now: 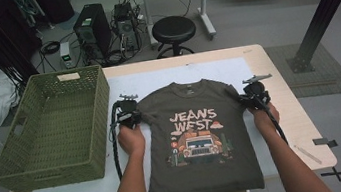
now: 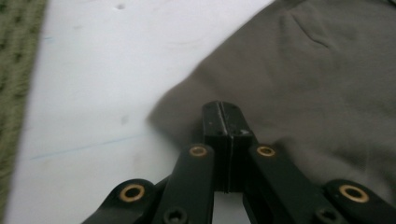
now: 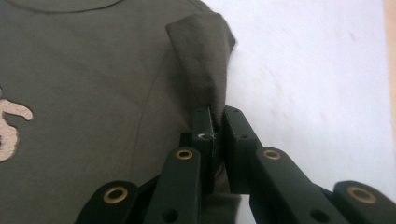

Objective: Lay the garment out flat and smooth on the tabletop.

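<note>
On the white mat (image 1: 235, 69) that covers the pale wooden table (image 1: 286, 105), a dark olive-brown cotton T-shirt (image 1: 200, 142) lies flat and face up in front of you, collar away from you, hem at the near edge. Its chest carries a cream print reading "JEANS WEST" above a small car drawing (image 1: 199, 145).

You hold one black two-jaw gripper at each sleeve. Your left gripper (image 2: 223, 122) is closed, its jaws pressed together at the outer edge of the left sleeve (image 2: 187, 116). From the left gripper view the tips rest on the cloth's edge, but you cannot tell whether fabric is actually pinched between them.

Your right gripper (image 3: 215, 123) is closed on the right sleeve (image 3: 205, 60): a fold of fabric rises from between the jaws and stands off the mat. The matching hold on both sides looks like the start of a fold, each sleeve being taken so it can be turned in toward the chest.

Both forearms reach in from the near edge, roughly parallel, one on each side of the shirt. Your left hand (image 1: 131, 139) and right hand (image 1: 266, 118) sit low, near the mat, with the grippers pointing forward and slightly inward.

A large green woven basket (image 1: 100, 116) stands empty at the left, just beside your left gripper, likely where the folded shirt will go.
</note>
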Tool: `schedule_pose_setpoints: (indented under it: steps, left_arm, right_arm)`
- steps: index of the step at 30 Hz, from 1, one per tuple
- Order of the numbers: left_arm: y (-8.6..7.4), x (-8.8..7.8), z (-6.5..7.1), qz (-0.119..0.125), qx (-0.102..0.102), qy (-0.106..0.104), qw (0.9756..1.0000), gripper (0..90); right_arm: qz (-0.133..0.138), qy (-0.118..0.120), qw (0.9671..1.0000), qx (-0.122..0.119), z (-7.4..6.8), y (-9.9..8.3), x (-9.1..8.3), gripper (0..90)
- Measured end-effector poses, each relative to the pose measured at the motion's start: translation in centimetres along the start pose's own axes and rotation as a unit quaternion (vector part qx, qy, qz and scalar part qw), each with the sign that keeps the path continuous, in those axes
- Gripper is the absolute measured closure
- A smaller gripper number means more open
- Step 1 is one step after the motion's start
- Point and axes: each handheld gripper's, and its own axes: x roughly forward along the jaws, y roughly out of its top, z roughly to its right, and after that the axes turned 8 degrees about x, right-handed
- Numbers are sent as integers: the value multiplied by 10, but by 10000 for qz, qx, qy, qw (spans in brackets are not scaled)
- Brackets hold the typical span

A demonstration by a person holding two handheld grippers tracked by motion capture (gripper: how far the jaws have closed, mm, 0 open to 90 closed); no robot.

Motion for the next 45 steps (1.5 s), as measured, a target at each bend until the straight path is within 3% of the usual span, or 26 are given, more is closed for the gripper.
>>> schedule_pose_setpoints:
  steps: [2, 4, 5, 7, 9, 13, 14, 16, 17, 18, 19, 20, 21, 23, 25, 27, 29, 31, 32, 34, 36, 40, 41, 43, 44, 45]
  left_arm:
    - [-5, -5, -6, -67, 29, -30, 10000, 900]
    - [-9, -9, -6, 64, 91, -138, 9998, 900]
    - [-10, -11, -5, 166, 78, -264, 9995, 885]
    - [-9, -11, -2, 261, 11, -518, 9983, 755]
    - [-7, -10, 2, 440, -178, -724, 9962, 678]
    - [-1, -2, 10, 541, -515, -825, 9938, 555]
    - [0, 0, 12, 502, -537, -819, 9939, 535]
    - [0, 4, 18, 497, -495, -719, 9949, 524]
    - [1, 4, 21, 503, -493, -680, 9952, 527]
    - [2, 4, 22, 502, -464, -720, 9951, 547]
    - [2, 5, 23, 463, -427, -728, 9954, 642]
    - [1, 5, 23, 456, -398, -678, 9959, 680]
    - [1, 4, 22, 436, -344, -651, 9963, 745]
    - [-1, 2, 18, 415, -372, -696, 9960, 847]
    - [-3, -1, 14, 399, -441, -672, 9960, 861]
    - [-6, -5, 9, 407, -540, -658, 9955, 863]
    - [-10, -9, 4, 406, -680, -664, 9946, 862]
    - [-14, -14, 0, 420, -844, -478, 9944, 806]
    - [-16, -17, -4, 390, -946, -508, 9935, 737]
    - [-20, -23, -10, 476, -1065, -511, 9919, 682]
    - [-23, -27, -12, 606, -1141, -625, 9896, 649]
    - [-24, -27, -10, 864, -1278, -988, 9831, 587]
    - [-22, -26, -9, 931, -1268, -1047, 9820, 565]
    - [-20, -23, -5, 967, -1259, -967, 9826, 536]
    - [-20, -21, -5, 973, -1350, -1002, 9810, 535]
    - [-19, -20, -5, 958, -1459, -1091, 9786, 532]
  right_arm:
    - [-48, 14, 10000, 11, -1, -4, -6, 786]
    - [206, 100, 9991, 359, 6, -10, -16, 598]
    - [477, 149, 9972, 564, 12, -12, -21, 615]
    - [809, 74, 9922, 950, 26, -14, -28, 620]
    - [767, 64, 9913, 1066, 34, -12, -27, 640]
    - [296, 470, 9947, 868, 30, -10, -10, 624]
    - [171, 394, 9971, 633, 24, -10, -3, 609]
    - [241, 190, 9991, 280, 13, -10, 1, 628]
    - [253, 114, 9996, 83, 8, -10, 1, 733]
    - [250, 222, 9994, -5, 5, -10, 1, 828]
    - [259, 172, 9994, -163, 0, -11, 1, 869]
    - [257, 20, 9990, -375, -5, -11, 1, 882]
    - [250, -56, 9987, -440, -7, -11, 0, 889]
    - [255, -194, 9990, -320, -3, -12, -4, 892]
    - [476, -511, 9976, -2, 8, -17, -14, 890]
    - [472, -687, 9963, 232, 17, -23, -22, 886]
    - [242, -721, 9969, 209, 19, -28, -23, 863]
    - [283, -856, 9958, 183, 17, -30, -27, 766]
    - [368, -833, 9955, 267, 18, -30, -31, 746]
    - [592, -754, 9944, 442, 19, -29, -40, 723]
    - [800, -407, 9946, 528, 17, -27, -46, 665]
    - [716, 384, 9965, 190, 1, -28, -42, 607]
    - [655, 424, 9969, 43, -3, -30, -39, 631]
    - [348, 288, 9987, -233, -8, -35, -33, 769]
    - [264, 174, 9990, -318, -7, -40, -31, 819]
    - [307, 165, 9992, -212, -4, -43, -33, 829]
